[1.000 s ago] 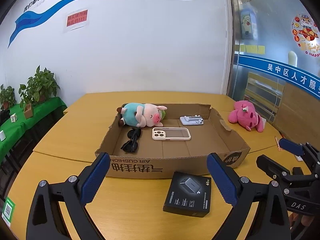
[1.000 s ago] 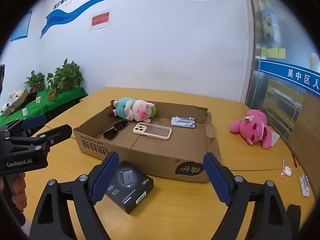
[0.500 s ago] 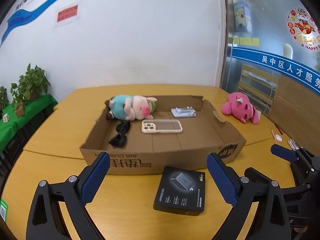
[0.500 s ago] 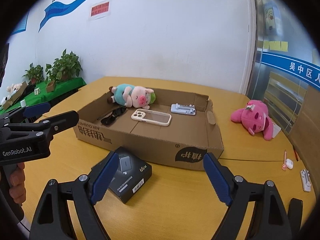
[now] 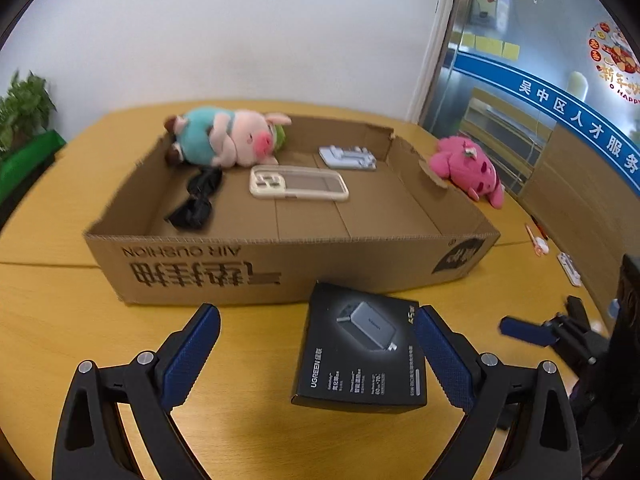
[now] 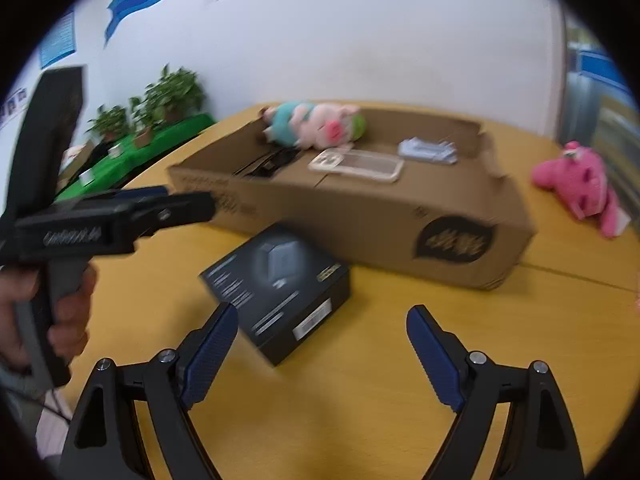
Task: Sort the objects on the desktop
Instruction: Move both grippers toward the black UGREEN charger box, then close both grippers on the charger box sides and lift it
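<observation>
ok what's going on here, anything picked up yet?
Nothing held yet. A person holds two handheld grippers over the yellow table, both open and empty. The left gripper and right gripper both point down toward the black charger box lying on the table in front of the cardboard tray. Inside the tray are a pig plush, sunglasses, a phone case and a small grey stand. A pink plush lies outside the tray.

Open right tongs point(image 6: 320, 350), black box point(image 6: 276, 292), cardboard tray point(image 6: 360, 216)
</observation>
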Available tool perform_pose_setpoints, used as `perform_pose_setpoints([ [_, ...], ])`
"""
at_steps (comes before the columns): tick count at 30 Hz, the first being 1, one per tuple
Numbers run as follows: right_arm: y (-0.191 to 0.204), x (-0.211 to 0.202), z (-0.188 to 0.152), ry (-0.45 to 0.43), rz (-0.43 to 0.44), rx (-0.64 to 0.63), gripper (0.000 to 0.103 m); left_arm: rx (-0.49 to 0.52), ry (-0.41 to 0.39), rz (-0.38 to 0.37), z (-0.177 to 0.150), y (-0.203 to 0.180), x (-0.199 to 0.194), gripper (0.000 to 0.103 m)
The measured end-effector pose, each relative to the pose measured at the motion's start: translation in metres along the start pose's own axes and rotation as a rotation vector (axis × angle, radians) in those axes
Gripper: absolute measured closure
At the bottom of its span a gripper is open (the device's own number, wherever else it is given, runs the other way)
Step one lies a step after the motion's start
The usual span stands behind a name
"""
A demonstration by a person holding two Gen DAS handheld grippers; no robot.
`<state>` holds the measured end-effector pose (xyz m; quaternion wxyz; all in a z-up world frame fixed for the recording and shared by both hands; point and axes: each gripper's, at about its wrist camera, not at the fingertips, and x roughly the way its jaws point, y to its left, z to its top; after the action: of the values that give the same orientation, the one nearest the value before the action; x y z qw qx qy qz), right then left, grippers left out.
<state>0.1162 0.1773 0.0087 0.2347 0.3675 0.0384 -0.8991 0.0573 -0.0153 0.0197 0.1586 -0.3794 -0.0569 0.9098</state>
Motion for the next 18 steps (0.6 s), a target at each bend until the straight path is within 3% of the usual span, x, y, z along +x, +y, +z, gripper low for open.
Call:
perform_pose_setpoints([
  [3,0.012,0.023,-0.009,0.072,0.066,-0.025,0.017,-0.018,0.083,-0.074,-0.003,0.008,0.026,0.005],
  [7,0.026,0.056,-0.011,0.126,0.091,-0.039,0.017,-0.019,0.157,-0.136,-0.006,0.01,0.053,0.007],
  [9,0.031,0.071,-0.011,0.137,0.074,-0.051,0.017,-0.018,0.2,-0.182,-0.009,0.008,0.065,0.022],
  [11,0.032,0.085,-0.011,0.167,0.06,-0.049,0.019,-0.023,0.237,-0.224,-0.013,0.005,0.075,0.028],
  [18,0.036,0.084,-0.012,0.16,0.028,-0.066,0.022,-0.074,0.21,-0.24,-0.018,0.009,0.073,0.034],
])
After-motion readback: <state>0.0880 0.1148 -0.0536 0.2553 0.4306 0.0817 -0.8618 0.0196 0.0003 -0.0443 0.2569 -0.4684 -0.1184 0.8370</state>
